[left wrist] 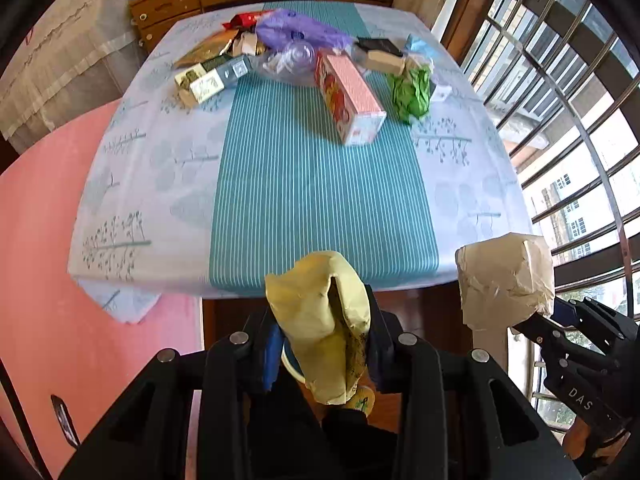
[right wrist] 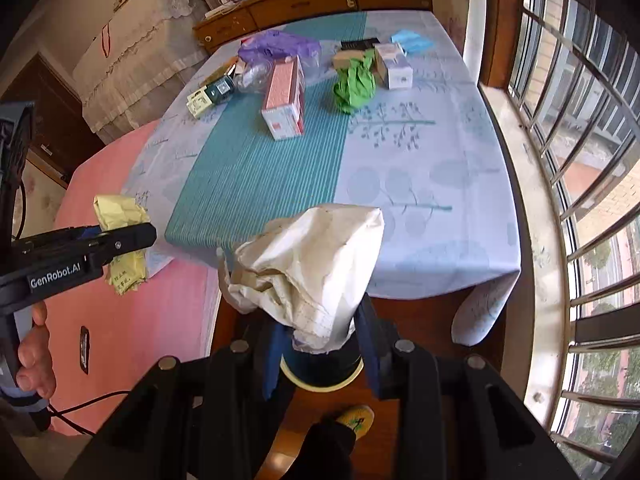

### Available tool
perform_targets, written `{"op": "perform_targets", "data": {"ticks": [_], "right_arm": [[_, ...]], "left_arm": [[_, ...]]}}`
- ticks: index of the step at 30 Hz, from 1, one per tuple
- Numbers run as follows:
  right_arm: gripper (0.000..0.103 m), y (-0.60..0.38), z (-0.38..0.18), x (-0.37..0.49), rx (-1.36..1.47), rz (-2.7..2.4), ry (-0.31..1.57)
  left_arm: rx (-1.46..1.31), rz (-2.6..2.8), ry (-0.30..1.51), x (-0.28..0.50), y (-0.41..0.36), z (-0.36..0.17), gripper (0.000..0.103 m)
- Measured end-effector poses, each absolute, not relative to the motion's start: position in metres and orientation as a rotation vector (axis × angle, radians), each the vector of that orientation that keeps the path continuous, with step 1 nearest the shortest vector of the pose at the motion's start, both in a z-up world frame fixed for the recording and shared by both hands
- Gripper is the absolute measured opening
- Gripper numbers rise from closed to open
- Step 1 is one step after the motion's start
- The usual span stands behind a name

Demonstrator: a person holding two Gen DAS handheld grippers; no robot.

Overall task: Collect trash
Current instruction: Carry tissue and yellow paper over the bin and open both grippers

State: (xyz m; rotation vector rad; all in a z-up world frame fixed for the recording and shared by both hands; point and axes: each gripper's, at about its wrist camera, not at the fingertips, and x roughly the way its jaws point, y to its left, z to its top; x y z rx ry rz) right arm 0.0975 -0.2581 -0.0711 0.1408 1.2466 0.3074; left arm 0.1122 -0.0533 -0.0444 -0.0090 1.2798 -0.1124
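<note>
- A person is holding the left claw clamped on a crumpled yellow paper wad, pinched at its lower end so the bulk is standing clear above the fingers.
- The right claw is gripping a crumpled off-white paper wad the same way; both are hanging just off the tabletop's near edge, probably being carried toward a bin.
- A round dark container with a pale rim is sitting on the floor directly below the right claw, likely the bin.
- More trash is waiting at the far end: a pink carton, a green paper ball, a purple plastic bag, a clear plastic bottle and small boxes.
- "GenRobot.AI" is reading along the left claw's side in the right wrist view; "DAS" is showing on the right claw's. The yellow wad's print is too small to read.
</note>
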Motion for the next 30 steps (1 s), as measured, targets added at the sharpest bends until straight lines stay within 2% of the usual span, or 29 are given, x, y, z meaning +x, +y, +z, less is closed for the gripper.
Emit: {"op": "perform_targets", "data": {"ticks": [6,14,30], "right_arm": [[0.034,-0.258,-0.112,0.065,0.172,0.359,1.322],[0.034,-0.238,-0.192,0.026,0.183,0.325,1.456],[0.035,-0.208,-0.397,-0.002,0.252,0.119,1.615]], "left_arm": [[0.070,-0.081,1.384,0.078,-0.068,-0.081,0.032],[0.097,-0.114,1.506,0.053,-0.080,-0.159,0.033],[0.048,-0.149,1.591,0.050,-0.067,-0.370,0.034]]}}
